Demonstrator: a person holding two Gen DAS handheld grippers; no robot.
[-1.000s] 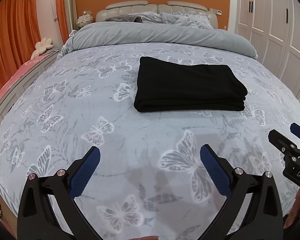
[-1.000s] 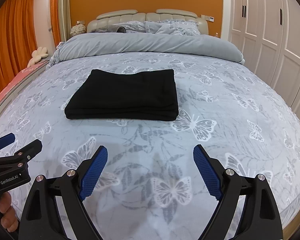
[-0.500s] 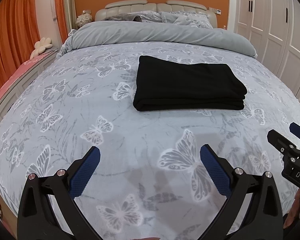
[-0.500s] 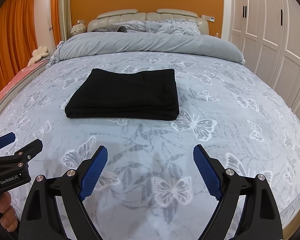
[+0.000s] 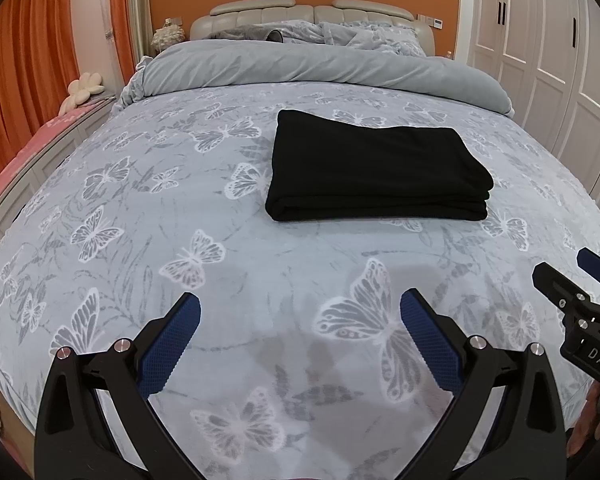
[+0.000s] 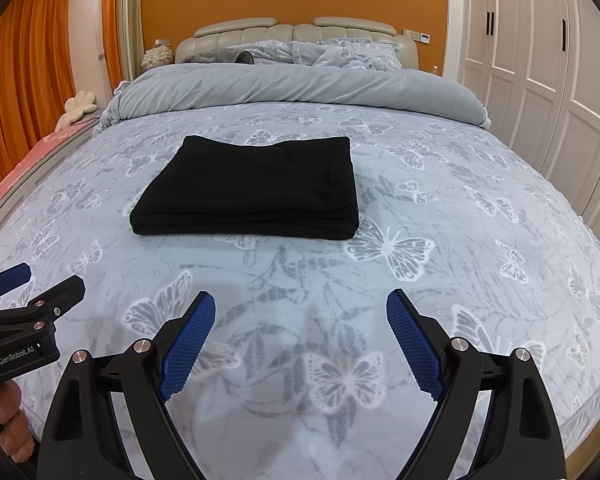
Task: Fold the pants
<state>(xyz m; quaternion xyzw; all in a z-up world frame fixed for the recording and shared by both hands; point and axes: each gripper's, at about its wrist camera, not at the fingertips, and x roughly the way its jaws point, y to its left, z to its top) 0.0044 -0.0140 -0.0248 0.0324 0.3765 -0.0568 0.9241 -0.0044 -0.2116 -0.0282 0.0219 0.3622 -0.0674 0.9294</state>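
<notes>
Black pants (image 5: 376, 168) lie folded in a neat flat rectangle on the butterfly-print bedspread (image 5: 180, 208), in the middle of the bed; they also show in the right wrist view (image 6: 252, 188). My left gripper (image 5: 300, 312) is open and empty, held above the spread near the foot of the bed, well short of the pants. My right gripper (image 6: 300, 310) is open and empty too, beside the left one. The right gripper's fingers show at the right edge of the left wrist view (image 5: 572, 292); the left gripper shows at the left edge of the right wrist view (image 6: 32, 296).
A rolled grey duvet (image 5: 320, 68) and pillows (image 5: 364, 34) lie at the headboard end. White wardrobe doors (image 5: 560, 60) stand on the right. Orange curtains (image 5: 28, 80) and a pink bench with a flower cushion (image 5: 82, 90) are on the left.
Both views have shifted very slightly; the pants sit a touch higher in the left wrist view. Both grippers stay open and the pants have not moved.
</notes>
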